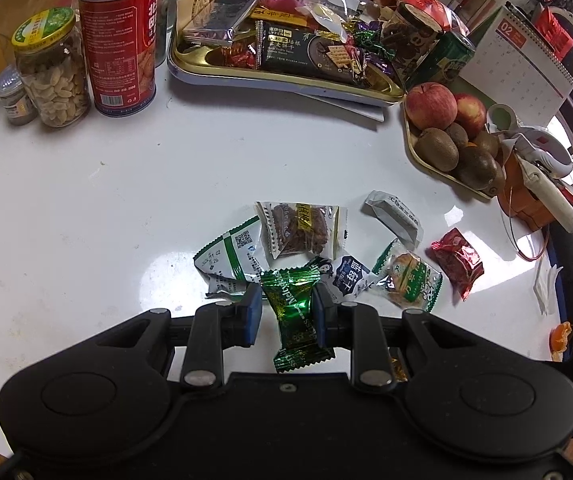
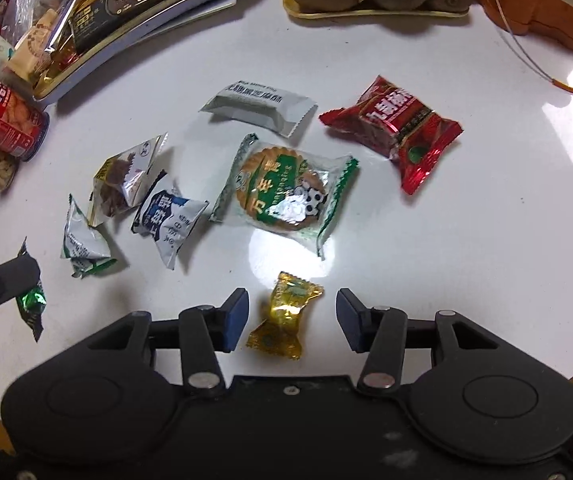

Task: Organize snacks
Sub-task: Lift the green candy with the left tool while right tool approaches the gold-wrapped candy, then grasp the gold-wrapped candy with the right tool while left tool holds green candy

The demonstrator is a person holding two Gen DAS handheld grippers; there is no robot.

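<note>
left gripper [image 1: 287, 309]: pads clamped on green foil candy [image 1: 292, 312], lifted over near table | right gripper [image 2: 290, 316]: jaws apart, gold candy [image 2: 282, 316] between them, pads clear of it | loose snacks mid-table: biscuit pack [image 2: 282, 192], red packet [image 2: 398, 128] | gold tray [image 1: 286, 80] far, heaped | white table [image 1: 86, 200]: bare left, near edge close.

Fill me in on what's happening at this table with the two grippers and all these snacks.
A person is sorting wrapped snacks on a white table with a hand-held gripper in each hand. The left gripper is shut on a green foil candy. The right gripper points down at a gold-wrapped candy lying between its open jaws, not yet gripped. Several more packets, such as a round biscuit pack and a red packet, lie loose on the table. A gold tray behind them already holds many snacks.
</note>
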